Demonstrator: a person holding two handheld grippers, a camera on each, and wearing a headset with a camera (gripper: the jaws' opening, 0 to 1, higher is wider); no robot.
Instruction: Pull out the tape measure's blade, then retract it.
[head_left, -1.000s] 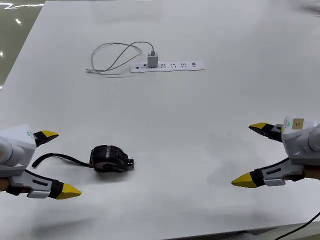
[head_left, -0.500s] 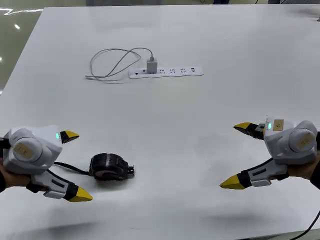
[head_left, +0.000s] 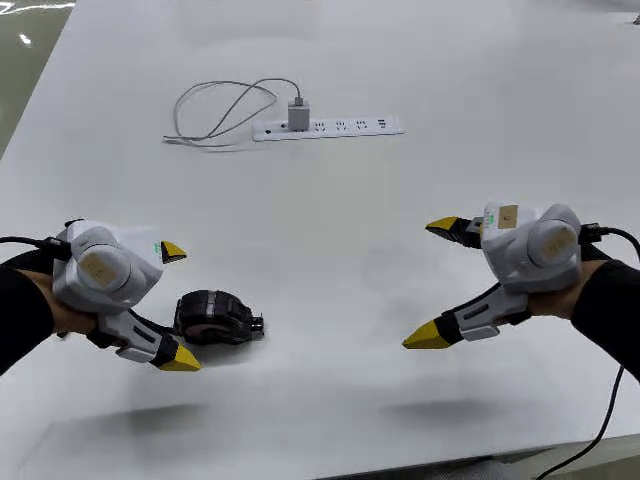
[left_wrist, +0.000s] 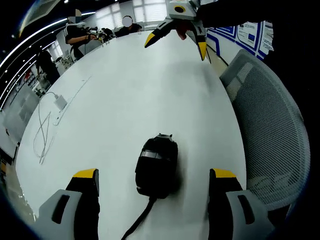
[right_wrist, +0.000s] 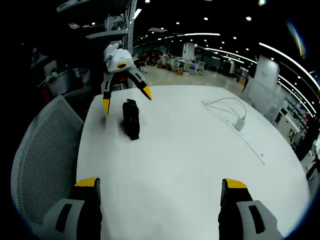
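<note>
A white table (head_left: 420, 180) is seen from above, with 2 hand-held grippers low in the head view. Compared with half a second earlier, the left gripper (head_left: 178, 305) has moved in on the tape measure (head_left: 215, 318). Its yellow-tipped jaws were short of the case then. Now they stand wide apart with the back of the case between them, touching neither jaw. The right gripper (head_left: 432, 281) has also drifted inward. Its jaws are spread just as wide over bare table, well apart from the tape measure.

The tape measure is black and lies flat near the table's front left, where it lay before. No blade is drawn out. In the left gripper view its black strap (left_wrist: 142, 217) trails back between the jaws.

Farther back lies a white power strip (head_left: 350, 127) with a white charger (head_left: 298, 115) plugged in and a thin pale cable (head_left: 215, 110) looped to its left. None of these has shifted.

Each gripper body carries a small tan label (head_left: 508, 216), its print too small to read. A grey mesh chair (left_wrist: 270, 125) stands at the table edge in the left gripper view.
</note>
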